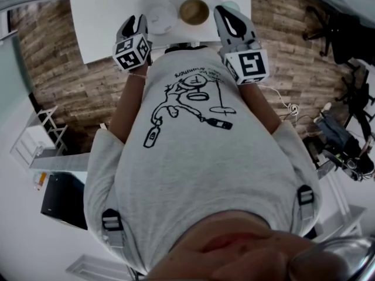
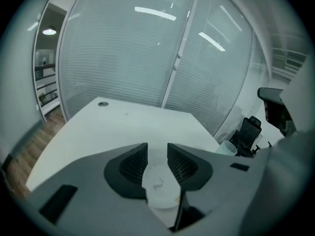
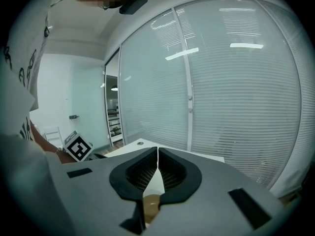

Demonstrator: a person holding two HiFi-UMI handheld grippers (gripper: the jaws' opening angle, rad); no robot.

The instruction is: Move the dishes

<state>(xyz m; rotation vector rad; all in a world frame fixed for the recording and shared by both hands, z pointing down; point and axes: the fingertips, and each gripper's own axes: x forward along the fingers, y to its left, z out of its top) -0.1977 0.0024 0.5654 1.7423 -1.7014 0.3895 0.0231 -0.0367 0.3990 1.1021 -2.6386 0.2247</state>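
Observation:
On the white table stand a white dish, a brown bowl and a pale green cup. My left gripper hangs at the table's near edge, left of the white dish. In the left gripper view its jaws stand open, and the white dish shows below, in the gap behind the pads, with nothing pressing on it. My right gripper is over the edge, right of the brown bowl. Its jaws are shut, pads touching, and the brown bowl shows beneath them.
The person's torso fills the middle of the head view. Black office chairs stand to the right on the wooden floor. A glass wall with blinds lies beyond the table, which has a round cable hole at its far side. The pale cup shows at the left gripper view's right.

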